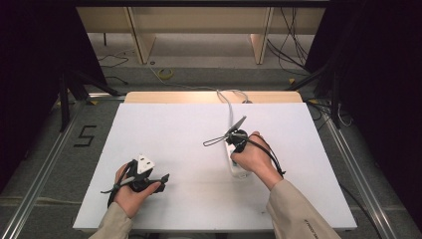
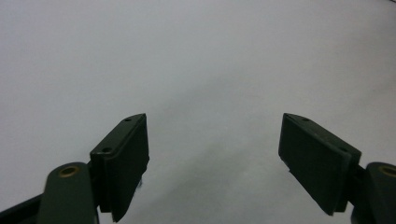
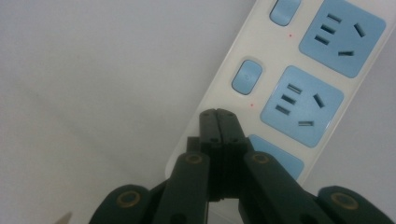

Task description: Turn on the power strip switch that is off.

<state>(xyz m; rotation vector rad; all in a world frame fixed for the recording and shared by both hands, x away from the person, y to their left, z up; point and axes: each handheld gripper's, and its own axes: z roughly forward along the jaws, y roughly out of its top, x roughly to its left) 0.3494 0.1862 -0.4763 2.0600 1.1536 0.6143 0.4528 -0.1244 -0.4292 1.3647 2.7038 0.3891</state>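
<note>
Right gripper (image 3: pixel 218 116) pressed together, empty, over white power strip (image 3: pixel 299 70) with blue sockets toward one o'clock; left gripper (image 2: pixel 215 154) spread wide above bare counter (image 2: pixel 196 56).

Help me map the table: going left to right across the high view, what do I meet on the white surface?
left gripper → right gripper → power strip, partly under the right hand.

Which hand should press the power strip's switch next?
Right. The right gripper, jaws shut, hovers over the power strip just below a blue switch. The left gripper sits open, far across the table.
</note>
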